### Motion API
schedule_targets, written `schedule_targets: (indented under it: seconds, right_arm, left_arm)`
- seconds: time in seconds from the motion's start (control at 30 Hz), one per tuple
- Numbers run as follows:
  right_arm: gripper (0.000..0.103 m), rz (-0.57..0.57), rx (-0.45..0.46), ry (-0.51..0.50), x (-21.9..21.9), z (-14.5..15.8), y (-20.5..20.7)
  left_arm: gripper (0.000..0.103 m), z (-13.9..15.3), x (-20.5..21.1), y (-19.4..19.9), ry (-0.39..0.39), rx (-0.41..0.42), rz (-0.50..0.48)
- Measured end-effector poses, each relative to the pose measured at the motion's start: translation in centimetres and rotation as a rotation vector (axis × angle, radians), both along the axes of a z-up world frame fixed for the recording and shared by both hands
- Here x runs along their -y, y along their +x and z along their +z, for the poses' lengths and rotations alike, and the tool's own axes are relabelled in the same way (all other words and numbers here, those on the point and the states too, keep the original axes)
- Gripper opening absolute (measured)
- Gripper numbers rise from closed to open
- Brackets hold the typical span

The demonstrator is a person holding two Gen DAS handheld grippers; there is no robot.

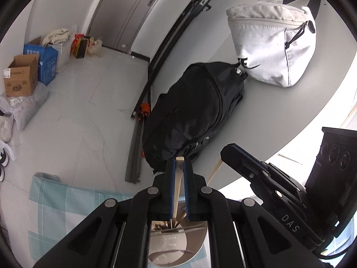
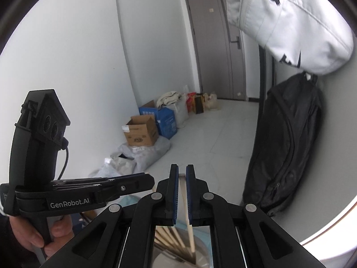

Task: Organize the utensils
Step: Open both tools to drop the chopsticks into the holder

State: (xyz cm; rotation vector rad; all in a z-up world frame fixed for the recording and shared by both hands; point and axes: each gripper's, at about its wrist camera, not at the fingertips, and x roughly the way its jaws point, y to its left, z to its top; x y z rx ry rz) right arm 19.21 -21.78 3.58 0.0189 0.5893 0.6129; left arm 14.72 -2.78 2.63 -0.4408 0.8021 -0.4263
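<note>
Chopsticks handled as light, stiff, thin wood, likely slippery; best pinched near the top end. Left hand-held gripper was clamped on one chopstick, tip reaching into the holder below. Right hand-held gripper was nearly closed on another chopstick standing over the same holder.

Black backpack blocks ahead; floor leftward apparently open.
</note>
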Motion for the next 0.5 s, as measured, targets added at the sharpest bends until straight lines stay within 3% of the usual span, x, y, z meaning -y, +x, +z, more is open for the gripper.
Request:
schedule_targets:
  seconds: [0.17, 0.23, 0.3, 0.37, 0.43, 0.5]
  right_arm:
    - [0.008, -0.01, -0.11, 0.083, 1.1, -1.5, 0.5]
    - [0.009, -0.008, -0.138, 0.122, 1.7, -1.8, 0.3]
    - [0.012, -0.03, -0.141, 0.125, 2.0, -1.7, -0.1]
    - [0.018, -0.048, -0.14, 0.146, 2.6, -1.5, -0.7]
    - [0.033, -0.077, -0.127, 0.153, 3.0, -1.1, -1.3]
    - [0.035, -0.095, -0.114, 0.17, 3.5, -0.5, -2.1]
  left_arm:
    - [0.01, -0.7, 0.0, -0.2, 0.007, -0.051, -0.049]
    - [0.032, -0.7, -0.3, -0.5, -0.009, -0.058, -0.061]
    - [0.043, -0.4, -0.7, -0.9, -0.006, -0.046, -0.046]
    - [0.044, 0.0, -1.1, -1.3, -0.012, -0.038, -0.038]
    - [0.044, 0.3, -1.4, -1.6, -0.013, -0.044, -0.03]
    - [0.045, 0.7, -1.7, -2.0, -0.009, -0.035, -0.012]
